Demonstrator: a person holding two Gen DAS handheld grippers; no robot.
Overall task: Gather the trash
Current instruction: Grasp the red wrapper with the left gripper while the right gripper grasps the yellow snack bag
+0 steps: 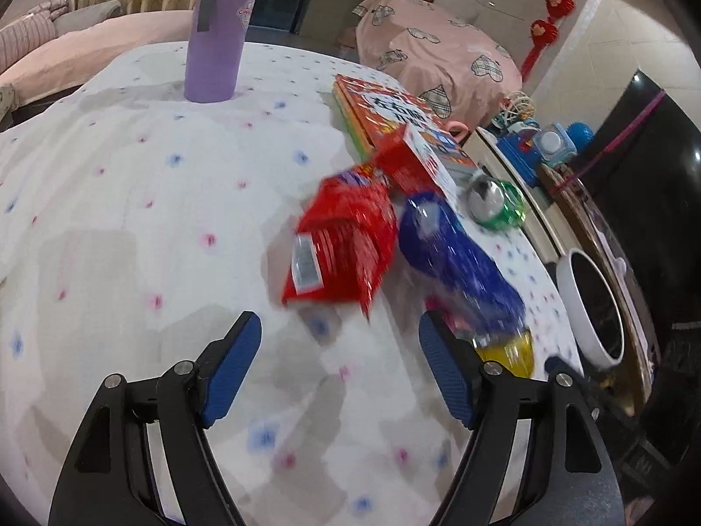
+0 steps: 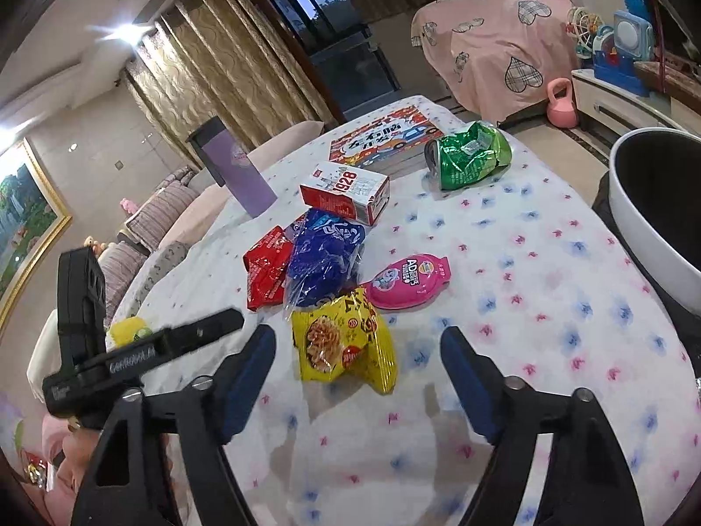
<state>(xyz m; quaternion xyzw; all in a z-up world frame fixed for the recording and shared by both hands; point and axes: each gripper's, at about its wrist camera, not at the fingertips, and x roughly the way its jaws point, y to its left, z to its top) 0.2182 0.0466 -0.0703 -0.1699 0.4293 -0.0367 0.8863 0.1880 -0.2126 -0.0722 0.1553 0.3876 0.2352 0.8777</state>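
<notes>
Trash lies on a round table under a white flowered cloth (image 2: 547, 307). A red wrapper (image 1: 341, 245) (image 2: 267, 267) rests against a blue bag (image 1: 455, 254) (image 2: 324, 258). In front of them are a yellow snack packet (image 2: 346, 342) (image 1: 512, 350) and a pink flat pouch (image 2: 407, 280). Farther back sit a red-and-white carton (image 2: 346, 193) (image 1: 416, 162) and a crushed green can (image 2: 469, 158) (image 1: 495, 204). My left gripper (image 1: 339, 368) stands open just short of the red wrapper, nothing between its fingers. My right gripper (image 2: 359, 377) is open, the yellow packet lying just beyond its fingertips.
A white bin with a dark inside (image 2: 657, 210) (image 1: 591, 307) stands at the table's right edge. A purple tumbler (image 1: 219, 35) (image 2: 236, 166) and a picture book (image 2: 385, 136) (image 1: 385, 109) sit at the back. The left gripper's body (image 2: 87, 342) shows at the right view's left.
</notes>
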